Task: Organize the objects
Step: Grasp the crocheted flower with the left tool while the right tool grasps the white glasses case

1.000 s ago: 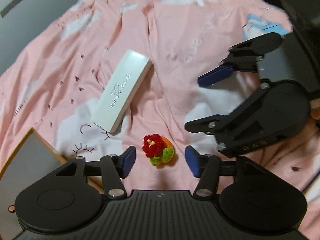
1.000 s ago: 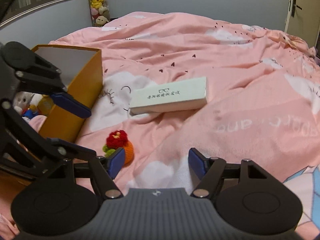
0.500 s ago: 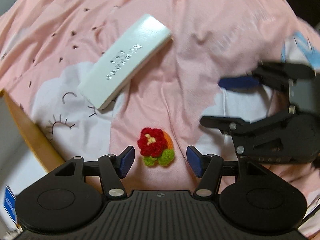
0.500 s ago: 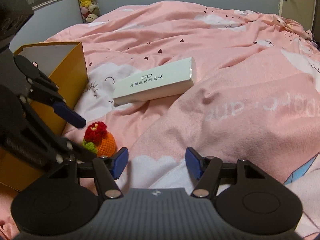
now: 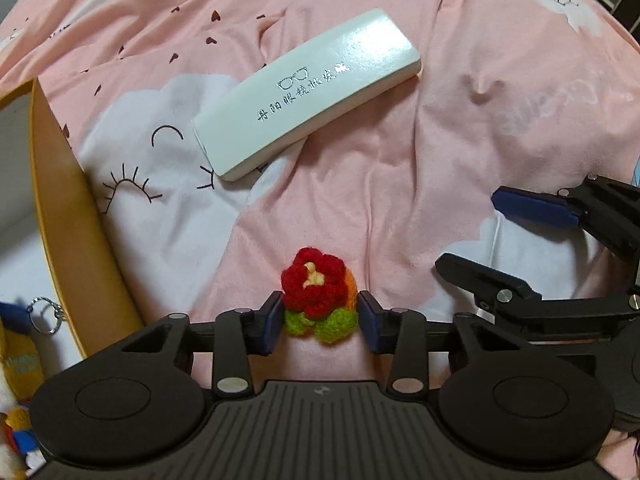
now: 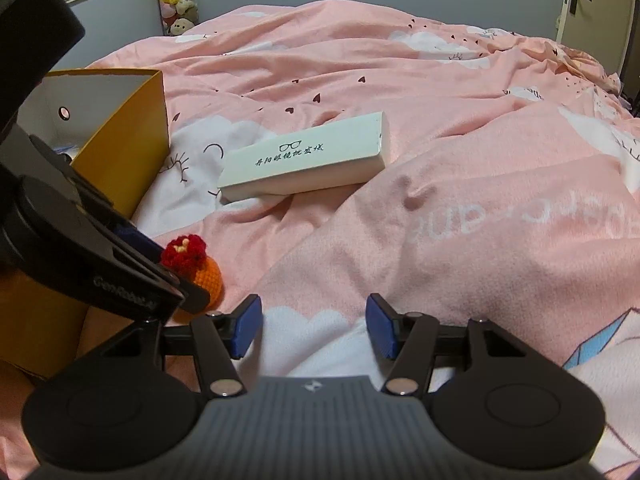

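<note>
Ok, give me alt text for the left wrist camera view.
The left gripper is closing around a small crocheted flower on a pink bedspread. A white glasses case lies beyond it, a yellow box stands at left, the right gripper at right.

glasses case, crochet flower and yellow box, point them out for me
glasses case (image 5: 306, 94), left wrist view, on its white lid near the printed glasses
crochet flower (image 5: 314, 280), left wrist view, on its red petals
yellow box (image 6: 128, 136), right wrist view, on its outer yellow wall
</note>
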`<action>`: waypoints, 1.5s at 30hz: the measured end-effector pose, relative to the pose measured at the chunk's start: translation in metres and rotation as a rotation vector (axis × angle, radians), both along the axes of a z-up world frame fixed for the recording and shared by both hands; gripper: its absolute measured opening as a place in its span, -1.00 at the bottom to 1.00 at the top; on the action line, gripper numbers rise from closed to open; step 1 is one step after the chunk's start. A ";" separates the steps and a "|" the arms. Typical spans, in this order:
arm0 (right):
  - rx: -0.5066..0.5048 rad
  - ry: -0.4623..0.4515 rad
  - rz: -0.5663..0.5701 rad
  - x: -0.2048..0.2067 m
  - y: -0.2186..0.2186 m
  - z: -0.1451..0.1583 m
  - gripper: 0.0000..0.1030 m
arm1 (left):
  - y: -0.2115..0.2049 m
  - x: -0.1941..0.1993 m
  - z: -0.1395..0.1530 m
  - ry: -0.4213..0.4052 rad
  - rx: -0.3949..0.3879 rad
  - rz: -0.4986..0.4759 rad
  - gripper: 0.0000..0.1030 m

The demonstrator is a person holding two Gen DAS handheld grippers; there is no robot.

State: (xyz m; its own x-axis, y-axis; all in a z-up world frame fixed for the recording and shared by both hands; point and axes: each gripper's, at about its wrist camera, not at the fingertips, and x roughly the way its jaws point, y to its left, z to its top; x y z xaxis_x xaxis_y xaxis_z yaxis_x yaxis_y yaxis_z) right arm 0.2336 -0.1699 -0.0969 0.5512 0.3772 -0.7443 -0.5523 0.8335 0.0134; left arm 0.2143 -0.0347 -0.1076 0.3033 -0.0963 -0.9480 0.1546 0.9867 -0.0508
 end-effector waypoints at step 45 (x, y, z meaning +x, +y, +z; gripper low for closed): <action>-0.687 -0.536 0.773 0.046 0.107 -0.023 0.04 | 0.053 0.031 0.057 -0.283 -0.022 0.092 -0.18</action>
